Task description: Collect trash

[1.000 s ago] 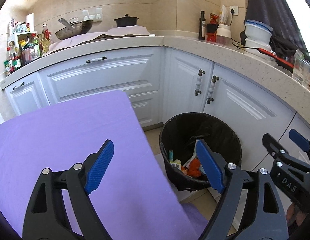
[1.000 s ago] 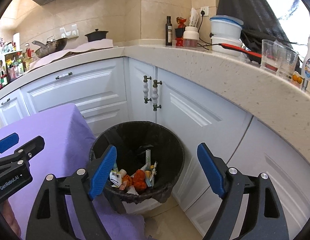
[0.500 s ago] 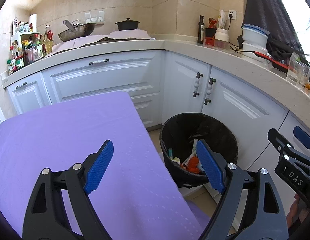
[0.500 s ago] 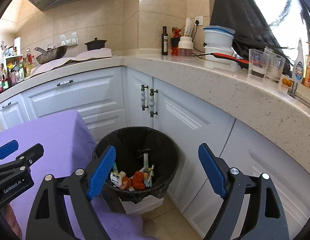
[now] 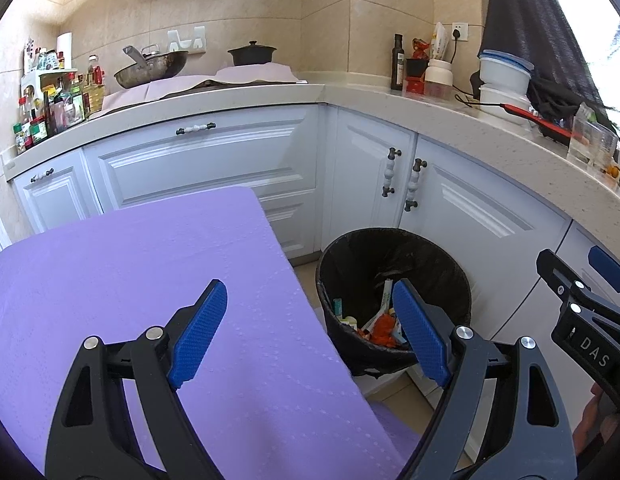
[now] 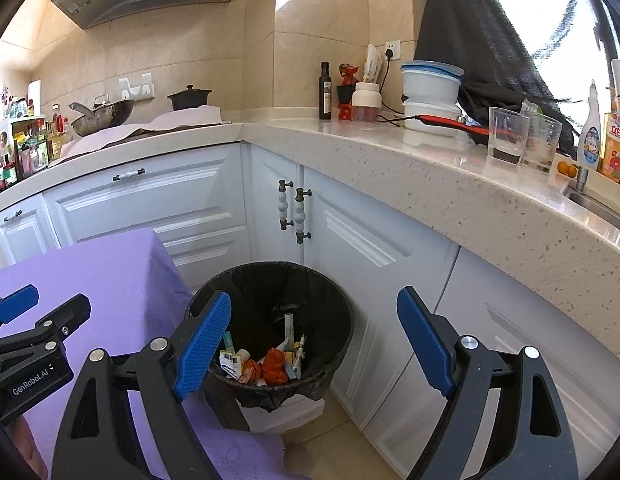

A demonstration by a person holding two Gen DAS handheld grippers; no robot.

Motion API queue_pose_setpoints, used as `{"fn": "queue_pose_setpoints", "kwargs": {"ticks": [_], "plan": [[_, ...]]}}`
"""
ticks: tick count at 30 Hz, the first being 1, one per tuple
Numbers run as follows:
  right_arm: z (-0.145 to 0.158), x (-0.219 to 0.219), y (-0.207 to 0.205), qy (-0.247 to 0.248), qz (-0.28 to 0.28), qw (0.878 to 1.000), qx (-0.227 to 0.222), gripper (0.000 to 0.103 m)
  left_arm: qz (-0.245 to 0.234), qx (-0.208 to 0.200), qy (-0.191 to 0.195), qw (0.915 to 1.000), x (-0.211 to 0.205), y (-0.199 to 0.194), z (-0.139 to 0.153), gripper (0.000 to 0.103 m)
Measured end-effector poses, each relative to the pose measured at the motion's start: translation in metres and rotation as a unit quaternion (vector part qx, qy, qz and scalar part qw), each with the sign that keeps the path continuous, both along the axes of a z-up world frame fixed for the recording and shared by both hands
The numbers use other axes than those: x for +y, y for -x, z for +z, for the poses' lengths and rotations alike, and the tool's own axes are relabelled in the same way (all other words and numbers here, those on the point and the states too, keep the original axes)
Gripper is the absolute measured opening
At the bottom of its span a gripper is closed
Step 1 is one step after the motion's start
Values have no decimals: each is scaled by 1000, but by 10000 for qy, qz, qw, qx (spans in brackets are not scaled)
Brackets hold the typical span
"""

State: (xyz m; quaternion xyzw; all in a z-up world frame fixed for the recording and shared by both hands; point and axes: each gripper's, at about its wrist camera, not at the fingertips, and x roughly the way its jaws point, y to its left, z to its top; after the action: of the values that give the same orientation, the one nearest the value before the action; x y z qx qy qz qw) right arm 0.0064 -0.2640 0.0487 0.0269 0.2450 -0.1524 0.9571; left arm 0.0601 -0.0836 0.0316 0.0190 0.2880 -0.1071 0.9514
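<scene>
Both grippers' fingers [image 6: 205,344] wide, empty; trash [image 6: 269,364] (binned) lies beyond them.

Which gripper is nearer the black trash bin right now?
Right, as far as the views show. The right gripper is open and empty, facing the black trash bin almost head-on. The left gripper, also open, is off to the side over the purple tablecloth.

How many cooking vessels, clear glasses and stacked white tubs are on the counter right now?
Cooking vessels: 2, a wok and a black lidded pot
Clear glasses: 2, one beside the other
Stacked white tubs: 2, upper on lower
Total: 6
</scene>
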Motion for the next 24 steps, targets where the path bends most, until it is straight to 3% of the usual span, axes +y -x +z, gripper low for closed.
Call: {"fn": "queue_pose_setpoints", "kwargs": {"ticks": [24], "plan": [[3, 1, 1, 28, -15, 10000, -24, 83, 10, 4, 19, 10000, 3, 1, 0, 83]]}}
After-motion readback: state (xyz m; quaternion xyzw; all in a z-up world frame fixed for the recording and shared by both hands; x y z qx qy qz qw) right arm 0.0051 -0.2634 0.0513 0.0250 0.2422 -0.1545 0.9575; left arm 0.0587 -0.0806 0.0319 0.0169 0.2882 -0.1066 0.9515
